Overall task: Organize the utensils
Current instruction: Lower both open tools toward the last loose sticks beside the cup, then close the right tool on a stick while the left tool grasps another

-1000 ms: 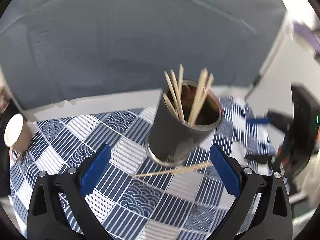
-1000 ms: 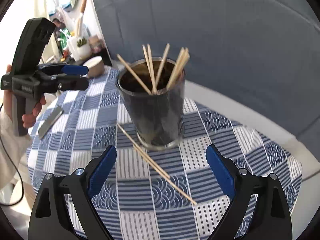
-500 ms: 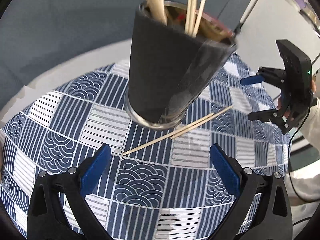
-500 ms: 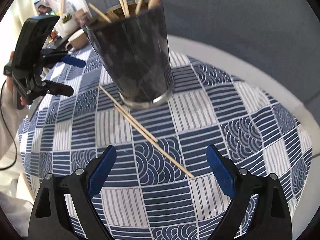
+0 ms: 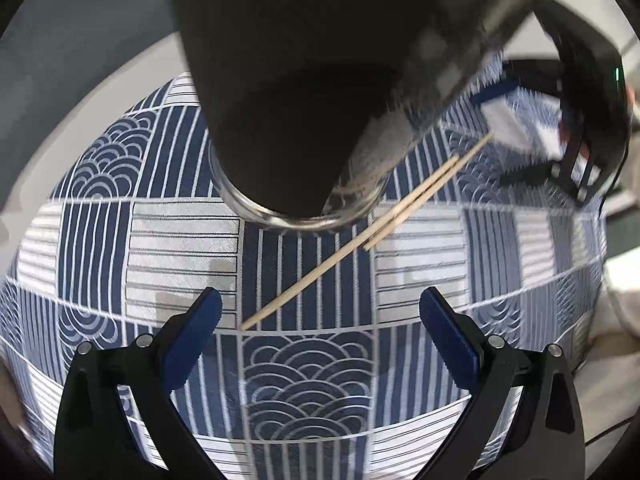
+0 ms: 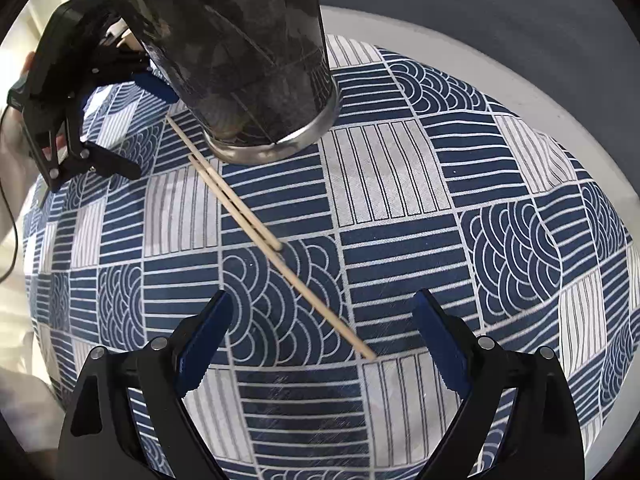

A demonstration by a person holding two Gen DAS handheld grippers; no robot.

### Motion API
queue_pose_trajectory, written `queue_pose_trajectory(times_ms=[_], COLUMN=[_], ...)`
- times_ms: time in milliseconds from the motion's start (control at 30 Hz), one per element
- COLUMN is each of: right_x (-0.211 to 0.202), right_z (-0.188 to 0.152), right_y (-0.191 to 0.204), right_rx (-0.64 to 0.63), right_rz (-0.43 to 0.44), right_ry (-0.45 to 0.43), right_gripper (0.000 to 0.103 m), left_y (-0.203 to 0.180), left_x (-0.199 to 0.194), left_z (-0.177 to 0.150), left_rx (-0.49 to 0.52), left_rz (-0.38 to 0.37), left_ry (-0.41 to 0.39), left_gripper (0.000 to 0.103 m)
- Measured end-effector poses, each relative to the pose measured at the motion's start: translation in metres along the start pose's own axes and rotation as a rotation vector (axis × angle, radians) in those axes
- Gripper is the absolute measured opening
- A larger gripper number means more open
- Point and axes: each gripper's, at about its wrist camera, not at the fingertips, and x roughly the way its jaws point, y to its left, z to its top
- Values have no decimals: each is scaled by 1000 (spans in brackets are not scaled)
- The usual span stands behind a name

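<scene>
Both wrist views face the cup (image 5: 288, 92) closely from opposite sides.

Blue-and-white patterned tablecloth (image 6: 400, 184) on a table, grey backdrop (image 6: 480, 0) behind

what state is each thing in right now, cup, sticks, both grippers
dark cup: upright on the cloth
two wooden sticks: lying flat side by side, loose beside the cup
left gripper: open, empty
right gripper: open, empty
patterned cloth: spread flat

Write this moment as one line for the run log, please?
phase: approach | left gripper: open | right gripper: open | two chopsticks: flat on patterned cloth beside dark holder cup | held: nothing
</scene>
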Motion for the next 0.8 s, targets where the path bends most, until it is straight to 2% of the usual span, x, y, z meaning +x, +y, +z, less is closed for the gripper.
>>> queue_pose_trajectory(times_ms=[233, 333, 367, 433, 533, 600, 667, 800], right_x=[9, 12, 13, 13, 11, 9, 8, 5], right_z=[6, 8, 8, 9, 6, 3, -3, -19], right_y=[7, 18, 22, 29, 37, 45, 52, 56], right_rx=[-93, -161, -182, -200, -233, -252, -278, -276], right_rz=[-5, -68, -73, -71, -49, -43, -45, -55], right_ry=[7, 18, 24, 38, 43, 52, 64, 75], right_gripper=[76, 69, 64, 59, 42, 20, 9, 7], left_y=[-9, -18, -23, -26, -28, -28, -26, -32], left_x=[16, 23, 25, 26, 28, 25, 18, 13], left_z=[8, 14, 15, 17, 17, 15, 5, 3], left_rx=[47, 78, 95, 89, 74, 70, 72, 74], left_rz=[57, 113, 126, 125, 126, 124, 114, 114], left_ry=[28, 49, 56, 61, 53, 51, 51, 54], left_gripper=[96, 95, 96, 96, 95, 91, 84, 67])
